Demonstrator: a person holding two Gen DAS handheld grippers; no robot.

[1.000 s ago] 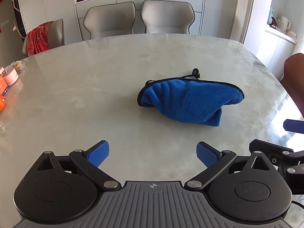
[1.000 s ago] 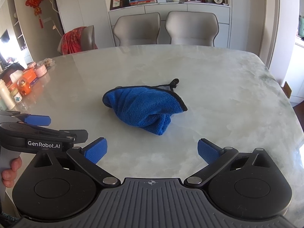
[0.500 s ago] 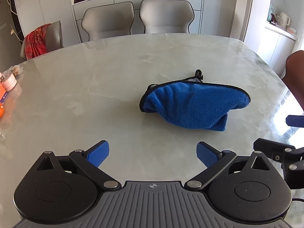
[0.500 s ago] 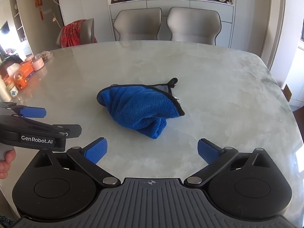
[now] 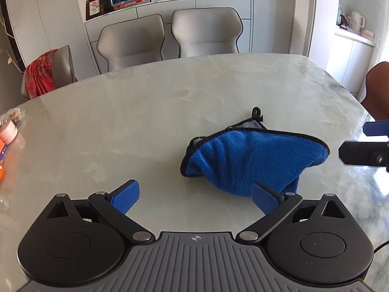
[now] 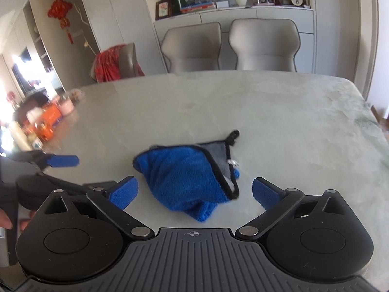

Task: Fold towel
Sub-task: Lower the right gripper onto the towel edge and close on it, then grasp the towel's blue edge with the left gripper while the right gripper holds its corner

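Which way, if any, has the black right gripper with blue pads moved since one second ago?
Yes: forward. Against the pale marble table, the right gripper has closed in on the crumpled blue towel, which now shows between its open fingers.

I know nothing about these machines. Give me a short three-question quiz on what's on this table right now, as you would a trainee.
1. True or false: the towel lies flat and fully spread on the table.
2. Which claw has the towel lying right between its fingers in its own view? A) left claw B) right claw
3. Fill in: both claws are ____, gripping nothing.

Key: 1 false, it is bunched in a heap. 2 B; in the left view the towel sits off toward the right finger. 3 open.
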